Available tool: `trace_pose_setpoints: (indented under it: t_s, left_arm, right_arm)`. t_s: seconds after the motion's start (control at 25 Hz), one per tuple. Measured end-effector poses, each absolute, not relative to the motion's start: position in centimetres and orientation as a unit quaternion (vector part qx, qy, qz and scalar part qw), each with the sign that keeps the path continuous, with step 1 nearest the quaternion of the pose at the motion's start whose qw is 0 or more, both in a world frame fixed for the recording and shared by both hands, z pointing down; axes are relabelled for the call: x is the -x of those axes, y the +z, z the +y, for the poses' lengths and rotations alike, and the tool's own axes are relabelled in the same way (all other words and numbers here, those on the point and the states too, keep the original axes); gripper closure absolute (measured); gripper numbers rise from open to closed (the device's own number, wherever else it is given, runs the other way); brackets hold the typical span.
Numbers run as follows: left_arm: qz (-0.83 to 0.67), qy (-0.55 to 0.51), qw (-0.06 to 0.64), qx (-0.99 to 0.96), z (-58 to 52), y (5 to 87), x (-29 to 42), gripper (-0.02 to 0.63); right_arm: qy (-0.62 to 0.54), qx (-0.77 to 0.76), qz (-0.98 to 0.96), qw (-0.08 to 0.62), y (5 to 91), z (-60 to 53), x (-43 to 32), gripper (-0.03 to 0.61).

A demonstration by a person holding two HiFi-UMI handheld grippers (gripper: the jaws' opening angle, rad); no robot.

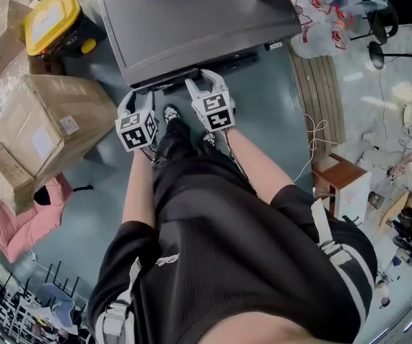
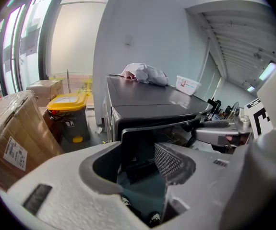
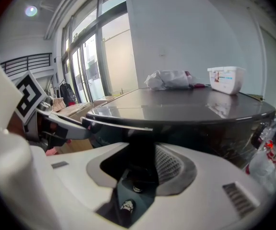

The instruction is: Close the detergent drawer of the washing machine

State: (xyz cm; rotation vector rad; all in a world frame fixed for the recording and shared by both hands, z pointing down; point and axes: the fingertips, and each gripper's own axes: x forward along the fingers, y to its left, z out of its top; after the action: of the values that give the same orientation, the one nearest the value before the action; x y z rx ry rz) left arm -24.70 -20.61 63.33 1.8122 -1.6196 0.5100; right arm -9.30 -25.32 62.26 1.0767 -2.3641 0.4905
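The dark grey washing machine (image 1: 191, 20) fills the top of the head view. Its detergent drawer (image 1: 164, 86) sticks out a little from the front edge. In the left gripper view the drawer (image 2: 142, 138) is the dark box jutting from the machine front, straight ahead of the jaws. My left gripper (image 1: 135, 95) is open at the drawer's left end, its textured pads (image 2: 169, 162) showing bare. My right gripper (image 1: 200, 77) is open at the drawer's right end, under the machine's top edge (image 3: 176, 114). Whether either gripper touches the drawer is unclear.
Cardboard boxes (image 1: 41, 131) and a yellow-lidded bin (image 1: 51, 16) stand on the floor to the left. A crumpled cloth (image 2: 145, 74) and a white tub (image 2: 188, 84) lie on the machine top. My legs and shoes (image 1: 171, 113) are right below the grippers. A small wooden stand (image 1: 342, 185) is at the right.
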Motion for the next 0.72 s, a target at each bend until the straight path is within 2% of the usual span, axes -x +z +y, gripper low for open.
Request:
trace_pose_setpoints:
  t_s: [0.04,0.08,0.2,0.72]
  left_arm:
    - [-0.620,0.188,0.324,-0.689,-20.54,63.22,24.69,0.404]
    - [-0.622,0.178,0.327,-0.689,-20.54,63.06,24.63,0.398]
    - [-0.626,0.150,0.336,-0.687,-20.75,62.69,24.16,0.328]
    - [-0.654,0.130,0.346,-0.660,-20.78,62.55,24.39,0.324]
  right_arm:
    - [0.187,-0.392,-0.868,0.241,62.08,-25.12,9.42,0.405]
    - [0.192,-0.390,-0.869,0.236,61.93,-24.97,9.57,0.398]
    - [0.196,-0.398,-0.866,0.231,61.92,-24.97,9.60,0.374]
    - [0.230,-0.439,-0.844,0.205,61.82,-25.18,9.74,0.360]
